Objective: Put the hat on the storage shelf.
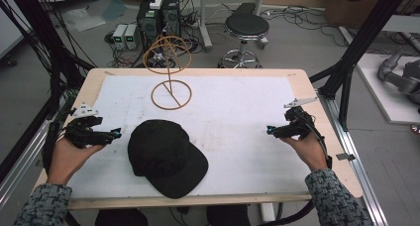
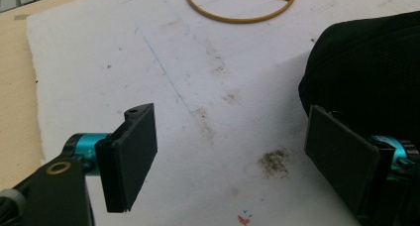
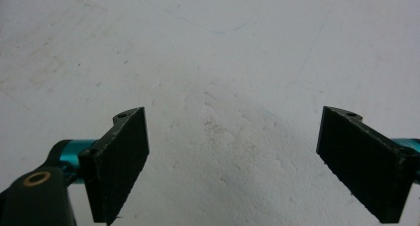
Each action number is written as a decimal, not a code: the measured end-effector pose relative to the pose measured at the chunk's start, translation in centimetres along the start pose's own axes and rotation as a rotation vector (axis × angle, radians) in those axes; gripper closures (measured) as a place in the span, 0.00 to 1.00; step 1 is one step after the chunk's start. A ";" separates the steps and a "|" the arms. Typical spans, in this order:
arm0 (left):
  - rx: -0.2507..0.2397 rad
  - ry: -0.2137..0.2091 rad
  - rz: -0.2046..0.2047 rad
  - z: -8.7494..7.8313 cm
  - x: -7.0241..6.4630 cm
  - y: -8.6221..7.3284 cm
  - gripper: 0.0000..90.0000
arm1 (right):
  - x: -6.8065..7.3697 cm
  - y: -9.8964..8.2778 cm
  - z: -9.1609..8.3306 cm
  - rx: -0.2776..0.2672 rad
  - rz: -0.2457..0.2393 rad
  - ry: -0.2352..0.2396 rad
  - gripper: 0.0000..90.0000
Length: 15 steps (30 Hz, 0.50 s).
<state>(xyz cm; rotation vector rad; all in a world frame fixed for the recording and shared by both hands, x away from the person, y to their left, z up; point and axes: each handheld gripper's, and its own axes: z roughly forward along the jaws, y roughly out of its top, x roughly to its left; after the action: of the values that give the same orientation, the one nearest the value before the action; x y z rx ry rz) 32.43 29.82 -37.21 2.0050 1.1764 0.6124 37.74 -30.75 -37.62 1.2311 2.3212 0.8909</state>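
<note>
High view overhead, facing forward; gripper views close above white mat [image 1: 247, 117], left sharing black cap [image 2: 366, 72]

Past my left gripper's [image 2: 230, 154] wide-apart jaws, the picture's edges cut off the black cap [image 2: 366, 72] on one side and the tan ring [image 2: 237, 19] ahead.

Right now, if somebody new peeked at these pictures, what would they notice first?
Probably the black fabric baseball cap lying near the front edge of the white-covered wooden table. Behind it stands a thin tan wire stand of hoops, near the table's far edge. On either side, a hand holds an open tool, left tool and right tool, both empty.
</note>
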 end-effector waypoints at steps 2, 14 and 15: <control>0.001 0.002 0.002 -0.1 0.1 0.0 0.23 | 0.1 0.1 0.0 0.001 -0.002 0.000 0.14; -0.018 -0.038 0.007 -0.7 -0.3 0.2 0.25 | 0.3 0.3 -0.3 -0.005 -0.010 0.001 0.14; -0.018 -0.038 0.007 -0.7 -0.3 0.2 0.25 | 0.3 0.3 -0.3 -0.005 -0.010 0.001 0.14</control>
<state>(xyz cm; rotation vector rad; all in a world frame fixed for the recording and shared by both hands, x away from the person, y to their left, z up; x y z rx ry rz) 31.91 29.69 -36.61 1.9980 1.1372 0.5839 37.61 -30.47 -37.24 1.2163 2.3225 0.8941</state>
